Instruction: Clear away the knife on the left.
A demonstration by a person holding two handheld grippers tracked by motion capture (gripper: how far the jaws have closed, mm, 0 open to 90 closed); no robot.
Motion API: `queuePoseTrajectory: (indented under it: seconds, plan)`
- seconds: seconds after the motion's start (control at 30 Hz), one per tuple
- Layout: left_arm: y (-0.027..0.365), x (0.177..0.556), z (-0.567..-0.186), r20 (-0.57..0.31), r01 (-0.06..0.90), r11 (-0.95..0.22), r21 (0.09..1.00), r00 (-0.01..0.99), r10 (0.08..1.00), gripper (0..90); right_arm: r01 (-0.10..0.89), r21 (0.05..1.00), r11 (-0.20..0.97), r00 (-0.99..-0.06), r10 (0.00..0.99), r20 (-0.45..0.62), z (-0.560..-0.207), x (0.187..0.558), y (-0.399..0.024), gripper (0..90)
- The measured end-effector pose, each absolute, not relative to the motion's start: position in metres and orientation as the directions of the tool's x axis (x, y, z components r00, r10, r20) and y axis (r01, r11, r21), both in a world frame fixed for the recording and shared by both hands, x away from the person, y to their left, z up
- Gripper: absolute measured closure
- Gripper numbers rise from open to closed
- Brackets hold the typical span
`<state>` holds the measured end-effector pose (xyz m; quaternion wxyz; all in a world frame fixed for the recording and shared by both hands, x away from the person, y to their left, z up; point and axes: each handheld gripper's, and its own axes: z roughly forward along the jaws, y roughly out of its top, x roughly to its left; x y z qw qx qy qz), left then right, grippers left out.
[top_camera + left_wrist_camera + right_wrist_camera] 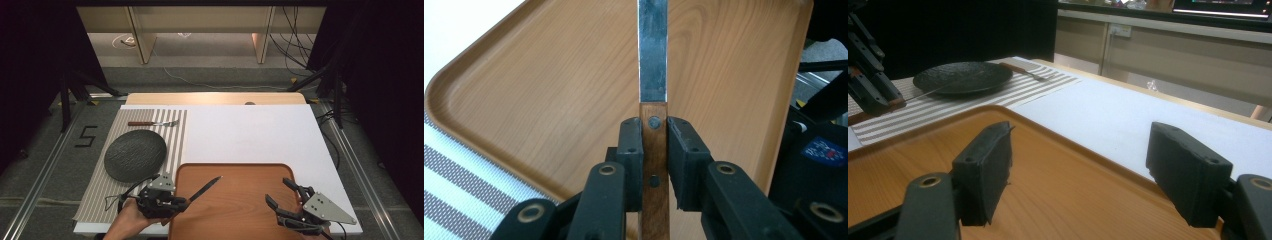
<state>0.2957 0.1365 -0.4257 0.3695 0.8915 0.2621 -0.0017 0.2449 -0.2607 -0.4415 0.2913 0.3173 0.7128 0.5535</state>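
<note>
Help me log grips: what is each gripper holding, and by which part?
The left gripper clamps the knife by its wooden handle, just below the blade. The right gripper is open above the tray, holding nothing.

Dark round plate (135, 154) and fork (152, 123) on striped placemat (95, 192), beside white table cover (250, 132).

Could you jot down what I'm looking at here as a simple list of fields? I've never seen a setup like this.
Left hand-held gripper: shut on the knife by its wooden handle, blade over the tray
Right hand-held gripper: open, holding nothing, above the tray
Tray: brown wood-look, at the near edge
Plate: dark, round, on the striped mat
Fork: on the mat beyond the plate
</note>
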Motion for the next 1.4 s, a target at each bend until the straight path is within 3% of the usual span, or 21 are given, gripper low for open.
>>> queuePoseTrajectory:
  seconds: [0.6,1.4]
  plan:
    - [0.117,0.299,-0.437,-0.226,0.482,-0.611,0.628,0.864,0.449,77.0,0.131,0.973,0.188,-0.628,0.775,-0.065,-0.442,0.245,-0.26,27.5]
    - [0.092,0.307,-0.456,-0.292,0.519,-0.686,0.511,0.855,0.429,77.0,0.133,0.973,0.19,-0.628,0.775,-0.066,-0.443,0.245,-0.26,27.5]
